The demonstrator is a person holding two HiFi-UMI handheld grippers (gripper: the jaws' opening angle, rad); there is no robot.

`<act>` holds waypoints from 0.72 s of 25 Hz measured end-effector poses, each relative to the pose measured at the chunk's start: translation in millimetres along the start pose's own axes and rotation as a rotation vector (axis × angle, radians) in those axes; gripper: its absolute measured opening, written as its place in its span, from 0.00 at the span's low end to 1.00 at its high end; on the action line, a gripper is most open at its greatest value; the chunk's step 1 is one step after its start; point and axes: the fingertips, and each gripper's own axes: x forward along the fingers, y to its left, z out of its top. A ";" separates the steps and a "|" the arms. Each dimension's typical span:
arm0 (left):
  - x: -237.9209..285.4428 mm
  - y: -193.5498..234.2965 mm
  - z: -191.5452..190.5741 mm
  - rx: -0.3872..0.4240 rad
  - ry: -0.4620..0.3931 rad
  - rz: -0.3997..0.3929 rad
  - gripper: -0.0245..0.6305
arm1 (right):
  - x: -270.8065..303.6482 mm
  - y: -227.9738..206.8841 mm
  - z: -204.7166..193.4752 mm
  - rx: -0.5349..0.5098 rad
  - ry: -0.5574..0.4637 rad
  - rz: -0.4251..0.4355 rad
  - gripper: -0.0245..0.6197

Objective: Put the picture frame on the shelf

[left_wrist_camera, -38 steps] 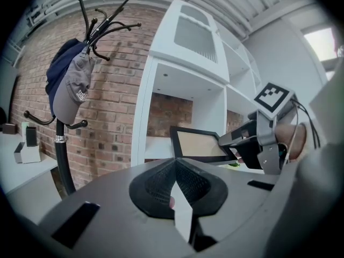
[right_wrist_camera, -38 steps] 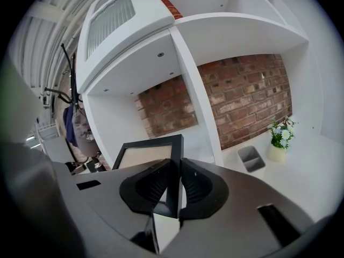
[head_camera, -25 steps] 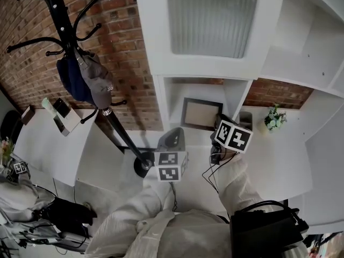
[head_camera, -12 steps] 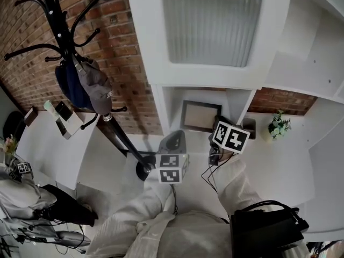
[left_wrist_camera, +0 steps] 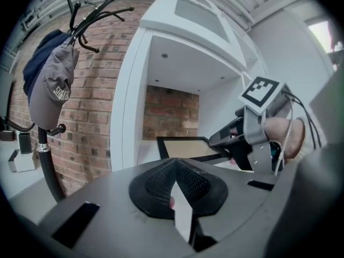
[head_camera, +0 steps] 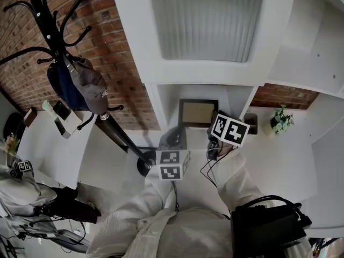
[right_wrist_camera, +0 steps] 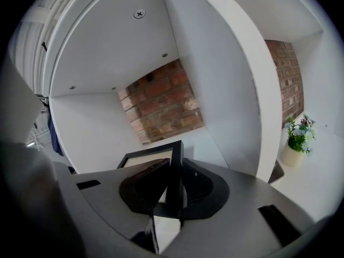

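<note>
The picture frame (head_camera: 198,112), black with a tan middle, is in the low open compartment of the white shelf (head_camera: 161,98). My right gripper (head_camera: 216,125) is shut on the frame's right edge. In the right gripper view the black edge (right_wrist_camera: 174,165) stands clamped between the two pads. The left gripper view shows the frame (left_wrist_camera: 185,147) leaning back in front of the brick rear wall, with the right gripper (left_wrist_camera: 252,138) at its side. I cannot tell whether it rests on the shelf floor. My left gripper (head_camera: 173,141) hangs below the compartment, shut on nothing.
A black coat rack (head_camera: 110,125) with a grey cap (head_camera: 88,85) and a dark bag stands left of the shelf. A small potted plant (head_camera: 282,120) and a dark cup (head_camera: 251,123) sit on the white counter to the right. A frosted cabinet door (head_camera: 207,20) is above.
My right gripper has carried the frame a little deeper into the compartment and set it more square to the opening. The left gripper has barely moved.
</note>
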 end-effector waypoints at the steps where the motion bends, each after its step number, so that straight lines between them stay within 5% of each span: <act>1: 0.4 0.7 -0.3 -0.001 0.000 0.000 0.05 | 0.7 -0.9 -0.3 0.011 -0.002 -0.004 0.16; 18: -18.2 -3.5 7.0 -0.011 -0.028 -0.005 0.05 | -27.7 -1.0 9.6 -0.018 -0.069 -0.036 0.16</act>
